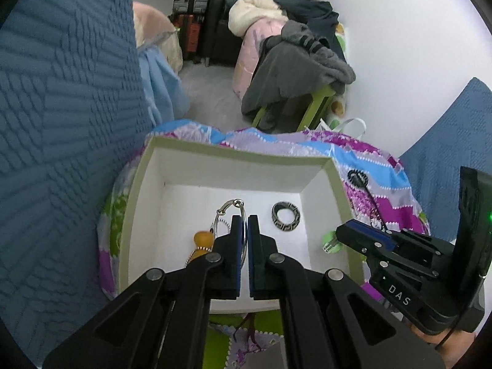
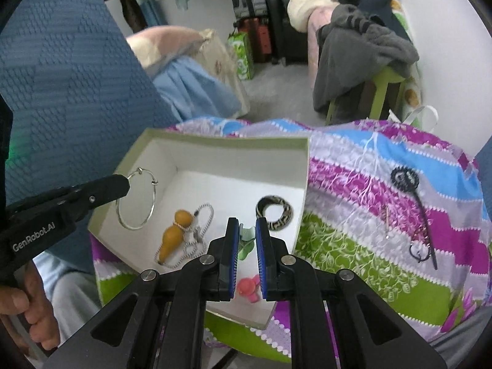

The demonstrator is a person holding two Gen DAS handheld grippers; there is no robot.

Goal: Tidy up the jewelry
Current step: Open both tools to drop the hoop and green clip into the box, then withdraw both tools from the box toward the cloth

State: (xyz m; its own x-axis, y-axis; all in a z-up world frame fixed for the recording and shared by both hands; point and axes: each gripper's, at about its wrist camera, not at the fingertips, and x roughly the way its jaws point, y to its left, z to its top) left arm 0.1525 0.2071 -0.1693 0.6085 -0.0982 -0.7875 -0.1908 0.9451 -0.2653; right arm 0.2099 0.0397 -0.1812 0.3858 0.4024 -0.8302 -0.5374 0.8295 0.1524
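Jewelry: spread between a white box (image 2: 215, 144) and the cloth (image 2: 353, 246) it sits on.
Hoop (image 2: 135, 198): thin silver ring, pinched at its edge by the left gripper (image 1: 245, 227) and hanging over the box's left side.
Left gripper: jaws all but closed on the hoop wire (from its own camera the wire runs up between the blue pads).
Right gripper (image 2: 247, 236): jaws nearly closed on a small pale green piece (image 2: 246, 241), above the box's near right part.
Gourd charm (image 2: 173, 235): orange, on a beaded cord, lying on the box floor left of middle.
Patterned ring (image 2: 274, 212): black and cream, flat on the floor near the box's right wall.
Pink piece (image 2: 247, 289): on the floor at the near edge, partly hidden by the right gripper.
Black hairpin (image 2: 413, 203): on the cloth, right of the box and well apart from it.
Hand (image 2: 27, 304): on the left gripper's handle.
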